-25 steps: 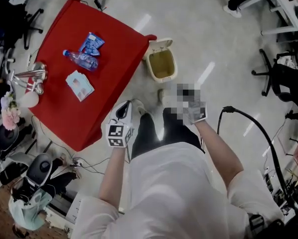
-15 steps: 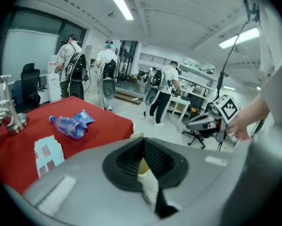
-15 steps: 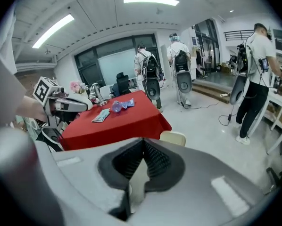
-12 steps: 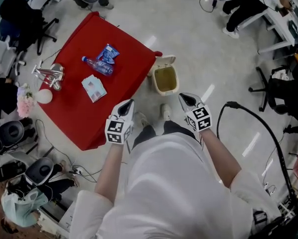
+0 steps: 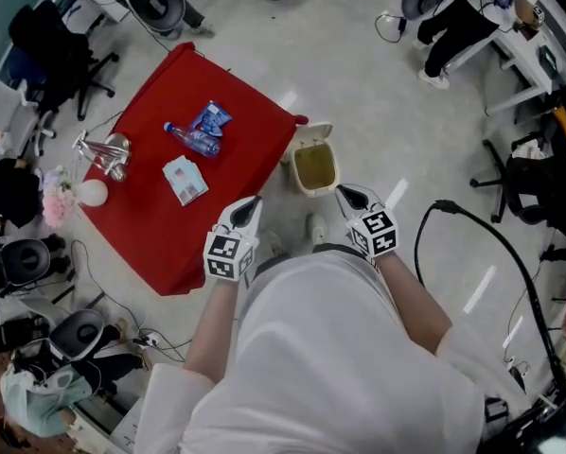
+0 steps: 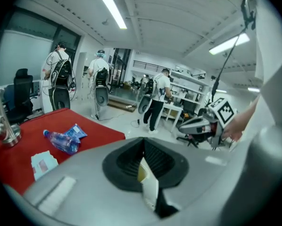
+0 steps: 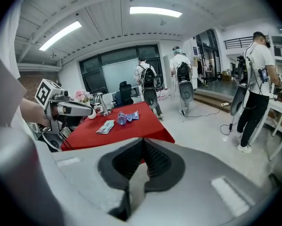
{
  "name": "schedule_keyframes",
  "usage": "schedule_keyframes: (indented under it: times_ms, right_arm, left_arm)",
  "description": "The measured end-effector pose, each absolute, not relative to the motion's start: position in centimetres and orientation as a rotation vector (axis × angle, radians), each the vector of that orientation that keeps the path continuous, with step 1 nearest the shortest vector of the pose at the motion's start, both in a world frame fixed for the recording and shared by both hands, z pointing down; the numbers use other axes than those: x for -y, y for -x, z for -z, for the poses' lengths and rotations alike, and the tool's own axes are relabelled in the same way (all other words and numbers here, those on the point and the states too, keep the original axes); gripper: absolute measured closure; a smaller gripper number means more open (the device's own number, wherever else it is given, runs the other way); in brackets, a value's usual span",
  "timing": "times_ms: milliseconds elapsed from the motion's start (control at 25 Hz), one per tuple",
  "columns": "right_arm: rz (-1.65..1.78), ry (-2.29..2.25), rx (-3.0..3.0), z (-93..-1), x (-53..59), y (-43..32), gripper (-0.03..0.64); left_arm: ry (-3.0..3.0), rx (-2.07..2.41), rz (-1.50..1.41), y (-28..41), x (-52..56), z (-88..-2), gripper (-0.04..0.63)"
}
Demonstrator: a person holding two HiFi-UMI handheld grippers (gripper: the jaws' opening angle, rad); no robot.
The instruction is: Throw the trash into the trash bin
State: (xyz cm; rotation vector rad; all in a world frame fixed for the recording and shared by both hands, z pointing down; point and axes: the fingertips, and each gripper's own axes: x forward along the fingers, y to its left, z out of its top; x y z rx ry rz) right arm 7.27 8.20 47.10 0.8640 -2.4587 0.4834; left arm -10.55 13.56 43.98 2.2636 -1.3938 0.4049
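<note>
Head view: left tool (image 5: 249,203) and right tool (image 5: 345,193), jaws together, empty, over floor beside open trash bin (image 5: 313,190). Trash lies on red bench (image 5: 141,225): plastic bottle (image 5: 193,140), blue wrapper (image 5: 211,118), flat packet (image 5: 185,179). Step: nothing picked yet. Next: open jaws, reach bottle.

Lighting is bright and even, supplied from overhead by ceiling strip lights (image 6: 111,8) that show in both gripper views. In the head view the floor (image 5: 359,64) returns them as pale glare streaks. Shadows are soft and short. Both gripper views are fisheye: straight lines bow and the corners fall to black. The grey bodies of the left gripper (image 6: 143,149) and right gripper (image 7: 142,154) are out of focus, being close to the lens. The room beyond is acceptably sharp.
</note>
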Motion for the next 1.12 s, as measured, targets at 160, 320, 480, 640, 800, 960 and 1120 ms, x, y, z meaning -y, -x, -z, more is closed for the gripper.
schedule_keyframes:
  times_ms: [160,320,480,640,800,960,1120]
  right_arm:
    - [-0.483,-0.859,2.453,-47.2,-8.3,-7.6,0.616]
    - [-0.486,-0.849,2.452,-47.1,-8.2,-7.8,0.616]
    - [-0.486,-0.827,2.462,-47.1,-7.7,-8.1,0.615]
    - [-0.48,-0.797,2.476,-47.0,-7.0,-8.0,0.615]
    - [-0.471,-0.753,2.494,-47.2,-6.1,-8.1,0.616]
    - [-0.46,-0.696,2.502,-47.5,-5.2,-8.0,0.615]
    - [-0.454,-0.633,2.506,-48.0,-4.4,-8.1,0.616]
  left_arm:
    - [-2.247,1.404,-0.399,10.8,-13.6,-44.1,0.591]
    - [-2.225,1.428,-0.396,11.2,-13.7,-43.9,0.591]
    - [-2.186,1.476,-0.386,11.5,-13.7,-43.9,0.591]
    - [-2.14,1.532,-0.361,12.1,-13.9,-43.8,0.591]
    - [-2.089,1.582,-0.325,12.2,-14.0,-43.9,0.591]
    - [-2.02,1.646,-0.301,13.1,-14.0,-44.2,0.589]
    - [-1.934,1.725,-0.291,14.5,-14.3,-44.7,0.569]
